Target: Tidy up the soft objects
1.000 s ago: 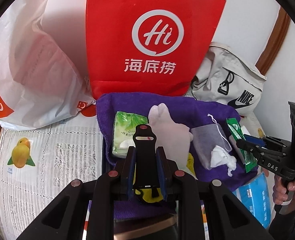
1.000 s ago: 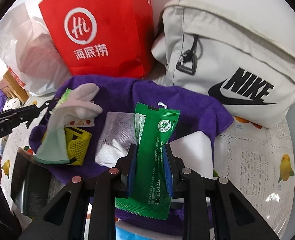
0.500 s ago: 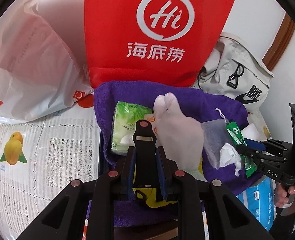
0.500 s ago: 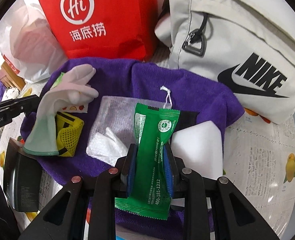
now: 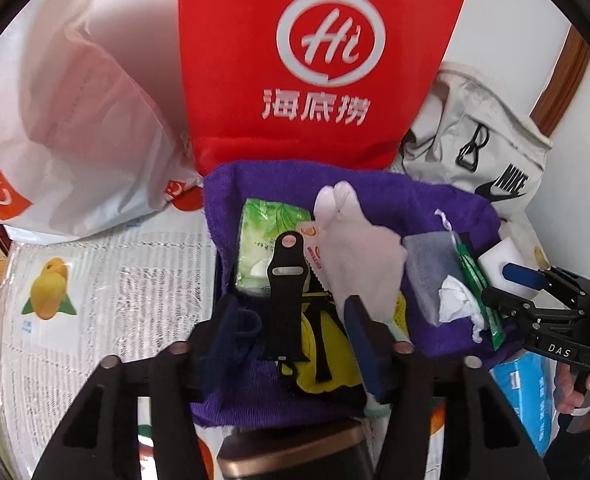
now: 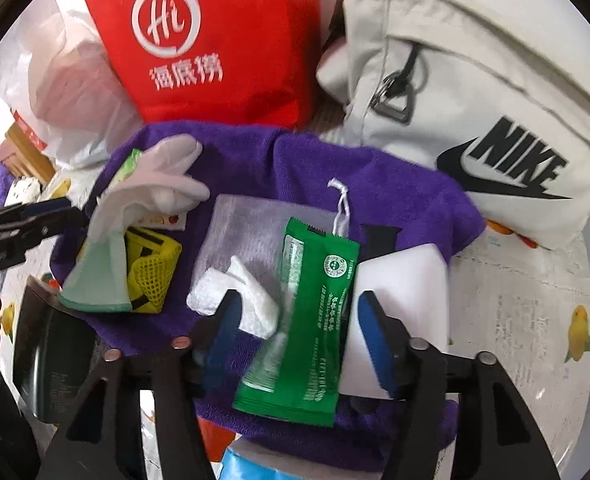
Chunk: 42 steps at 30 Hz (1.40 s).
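Both grippers point steeply down over a purple towel [image 6: 395, 184] spread on the printed tablecloth [image 5: 95, 280]. The left gripper [image 5: 291, 316] has just been opening; its jaws stand apart with a black watch strap [image 5: 285, 292] loose between them, neither pad pressing it. The right gripper [image 6: 299, 320] has likewise just been opening, and the green sachet [image 6: 315, 300] lies free between its blue pads.

Behind the towel stand a red shopping bag [image 5: 315, 60], a white plastic bag [image 5: 67, 120] and a beige sling bag [image 6: 475, 80] (all closed to view, contents unseen). On the towel lie a white glove [image 5: 359, 248], a mesh drawstring pouch [image 6: 251, 232] holding crumpled tissue, a white foam block [image 6: 407, 292], a green wipes pack [image 5: 267, 240] and a yellow mesh item [image 6: 151, 268].
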Each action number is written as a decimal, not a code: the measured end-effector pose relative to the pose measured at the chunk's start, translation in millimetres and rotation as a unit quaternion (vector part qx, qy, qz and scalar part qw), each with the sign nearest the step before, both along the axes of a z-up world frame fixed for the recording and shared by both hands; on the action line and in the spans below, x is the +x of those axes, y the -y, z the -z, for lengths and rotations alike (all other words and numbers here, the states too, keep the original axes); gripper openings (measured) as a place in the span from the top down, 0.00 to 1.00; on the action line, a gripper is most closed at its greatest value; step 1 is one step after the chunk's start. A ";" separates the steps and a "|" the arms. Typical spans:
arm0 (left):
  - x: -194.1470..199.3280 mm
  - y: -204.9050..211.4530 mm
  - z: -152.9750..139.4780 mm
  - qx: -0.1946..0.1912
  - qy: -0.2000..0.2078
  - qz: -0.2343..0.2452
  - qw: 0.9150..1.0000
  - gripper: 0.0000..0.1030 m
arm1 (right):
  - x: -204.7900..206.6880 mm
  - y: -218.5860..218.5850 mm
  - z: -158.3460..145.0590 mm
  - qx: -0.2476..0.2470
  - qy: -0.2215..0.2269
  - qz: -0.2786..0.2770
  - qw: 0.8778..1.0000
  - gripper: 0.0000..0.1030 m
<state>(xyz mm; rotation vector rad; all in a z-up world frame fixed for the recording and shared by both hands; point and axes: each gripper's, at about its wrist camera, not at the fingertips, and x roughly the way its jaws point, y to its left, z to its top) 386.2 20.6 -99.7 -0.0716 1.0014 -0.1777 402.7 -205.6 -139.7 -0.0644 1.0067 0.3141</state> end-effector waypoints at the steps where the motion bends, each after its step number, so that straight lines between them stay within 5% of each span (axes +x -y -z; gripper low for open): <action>1: -3.5 0.2 -4.0 0.000 0.003 -0.001 1.000 0.48 | -2.0 1.9 -2.9 0.002 0.001 0.003 1.000 0.34; 10: -51.8 9.6 -36.5 0.014 0.030 -0.002 0.999 0.37 | -43.4 16.7 -40.9 -0.008 0.045 0.039 0.998 0.22; 21: -146.0 21.7 -91.2 0.039 0.092 -0.007 0.995 0.11 | -134.3 27.4 -86.5 0.026 0.077 0.073 0.994 0.15; 42: -336.0 45.5 -126.4 0.034 0.163 -0.001 0.986 0.07 | -339.0 30.5 -123.4 0.025 0.158 0.106 0.981 0.11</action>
